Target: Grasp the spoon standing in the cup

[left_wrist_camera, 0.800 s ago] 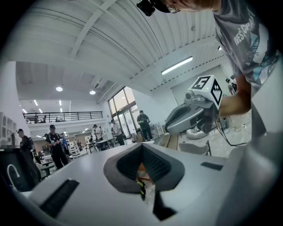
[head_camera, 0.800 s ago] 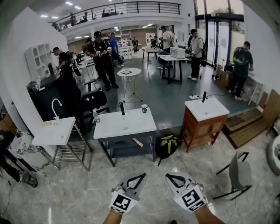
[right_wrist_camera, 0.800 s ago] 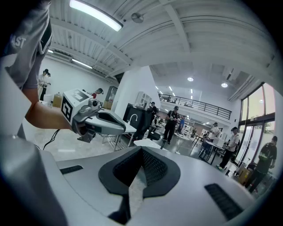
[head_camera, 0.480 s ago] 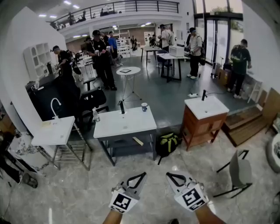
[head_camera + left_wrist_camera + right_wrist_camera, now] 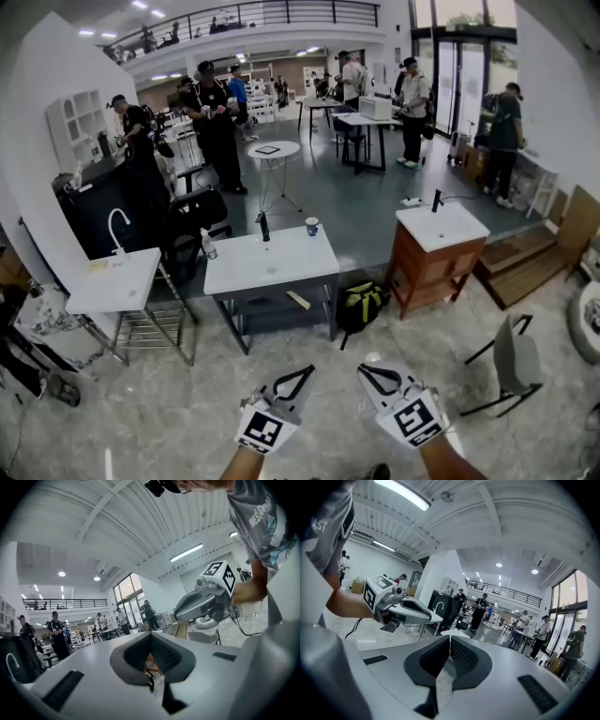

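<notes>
A small blue-and-white cup (image 5: 311,226) stands at the far right corner of a white sink counter (image 5: 281,267) across the floor. It is too small to make out a spoon in it. My left gripper (image 5: 307,370) and right gripper (image 5: 364,368) are held side by side low in the head view, well short of the counter. Both are shut, tips together, with nothing between them. In the left gripper view my left gripper (image 5: 150,634) is shut and the right gripper's fingers (image 5: 187,609) show beside it. The right gripper (image 5: 450,635) looks the same in its own view.
On the counter are a black faucet (image 5: 263,228) and a bottle (image 5: 206,246). A green backpack (image 5: 361,307) lies by its right leg. A wooden vanity (image 5: 439,246) stands to the right, a grey chair (image 5: 511,367) nearer, a white sink on a wire rack (image 5: 117,281) to the left. People stand behind.
The head view has shifted slightly, and the counter sits a touch higher and further right. Both grippers keep their place in the view and stay shut.
</notes>
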A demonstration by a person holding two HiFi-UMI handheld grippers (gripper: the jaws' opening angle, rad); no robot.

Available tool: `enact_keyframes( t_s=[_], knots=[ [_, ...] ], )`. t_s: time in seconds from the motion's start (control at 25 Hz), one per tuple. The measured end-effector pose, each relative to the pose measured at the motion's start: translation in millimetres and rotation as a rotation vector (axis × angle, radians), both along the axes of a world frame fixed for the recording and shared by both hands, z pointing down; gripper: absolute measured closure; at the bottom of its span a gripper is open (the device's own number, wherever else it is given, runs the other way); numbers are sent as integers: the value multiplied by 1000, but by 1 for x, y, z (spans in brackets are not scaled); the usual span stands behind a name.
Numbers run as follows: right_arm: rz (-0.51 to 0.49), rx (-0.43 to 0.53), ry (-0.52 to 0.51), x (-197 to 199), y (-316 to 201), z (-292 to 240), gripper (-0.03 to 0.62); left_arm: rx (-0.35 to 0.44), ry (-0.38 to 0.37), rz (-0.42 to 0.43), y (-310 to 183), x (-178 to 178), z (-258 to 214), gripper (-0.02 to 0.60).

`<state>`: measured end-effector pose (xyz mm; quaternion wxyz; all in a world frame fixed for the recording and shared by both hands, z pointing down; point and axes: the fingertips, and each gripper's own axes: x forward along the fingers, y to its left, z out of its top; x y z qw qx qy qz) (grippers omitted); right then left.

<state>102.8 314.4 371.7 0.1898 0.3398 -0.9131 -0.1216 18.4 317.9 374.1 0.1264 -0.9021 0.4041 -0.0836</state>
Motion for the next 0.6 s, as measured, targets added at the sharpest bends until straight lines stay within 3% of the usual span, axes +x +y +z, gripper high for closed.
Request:
enact_keyframes(
  t_s=[0.36,0.6],
  knots=[
    [46,9,27,-23,17,-1,560,18,22,37,11,-28,-1,580],
    [48,36,53,-40,3,-3,560,24,19,36,5,-43,-2,580]
  ],
)
